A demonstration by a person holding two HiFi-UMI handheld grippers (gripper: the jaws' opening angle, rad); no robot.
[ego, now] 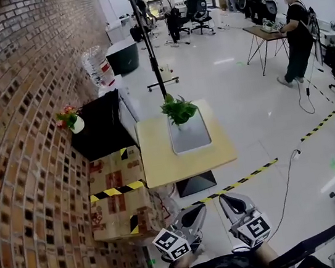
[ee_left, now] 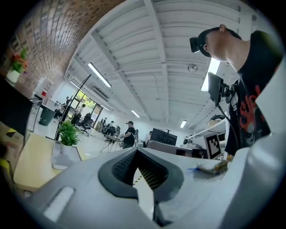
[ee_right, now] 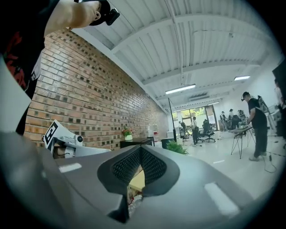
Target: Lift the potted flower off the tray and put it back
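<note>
A green potted plant [ego: 180, 111] stands at the far end of a grey tray [ego: 194, 140] on a small wooden table [ego: 159, 162]. Both grippers hang low at the picture's bottom, close to my body and well short of the table. My left gripper [ego: 196, 214] and my right gripper [ego: 229, 203] are shut with nothing between the jaws. In the left gripper view the closed left gripper [ee_left: 136, 152] points level, with the plant [ee_left: 68, 134] and tray [ee_left: 57, 160] far off at the left. Over the shut right gripper [ee_right: 140, 148] in the right gripper view, the plant [ee_right: 177, 147] shows small ahead.
A brick wall [ego: 14, 153] runs along the left. Beside the table stand a black cabinet [ego: 101, 131] with a small red-flowered pot [ego: 70, 118] and taped cardboard boxes [ego: 118, 197]. A pole stand [ego: 149, 45] rises behind the table. Yellow-black tape [ego: 249, 177] crosses the floor. People stand further back.
</note>
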